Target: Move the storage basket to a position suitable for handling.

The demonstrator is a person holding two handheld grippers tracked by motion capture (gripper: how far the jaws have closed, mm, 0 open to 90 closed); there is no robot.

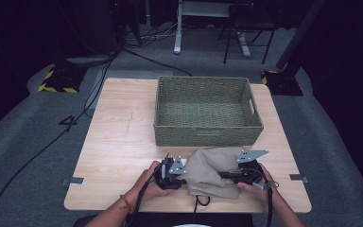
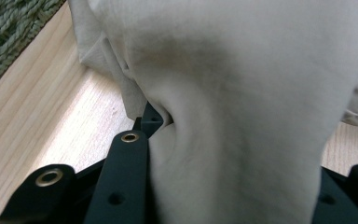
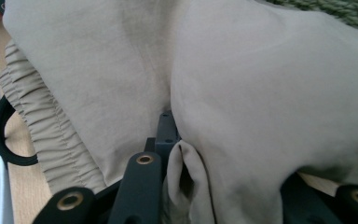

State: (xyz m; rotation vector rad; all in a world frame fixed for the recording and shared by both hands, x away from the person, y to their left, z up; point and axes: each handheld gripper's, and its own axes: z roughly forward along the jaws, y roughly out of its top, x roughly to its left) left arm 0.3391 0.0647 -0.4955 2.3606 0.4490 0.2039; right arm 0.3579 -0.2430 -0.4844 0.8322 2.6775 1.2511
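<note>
Here: beige garment (image 1: 212, 172), bunched, elastic waistband, lies at the near edge of the pale wood surface (image 1: 118, 142). Left tongs (image 1: 182, 177) and right tongs (image 1: 224, 176) both clench its folds. Green woven basket (image 1: 207, 135) behind; grey carpet, dark room.

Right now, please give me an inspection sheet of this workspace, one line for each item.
Surface: light wooden table, bare apart from the items below.
Job's things: beige garment, bunched at the near edge; an elastic gathered band shows in the right gripper view. Green woven basket behind it, nothing seen inside.
Clutter: nothing seen.
Grippers: left gripper and right gripper each shut on the beige garment, one at either side.
Cables: black cables trail across the floor at left; gripper cables hang off the near edge.
Surroundings: grey carpet, dark room, desk frame and chair behind.
</note>
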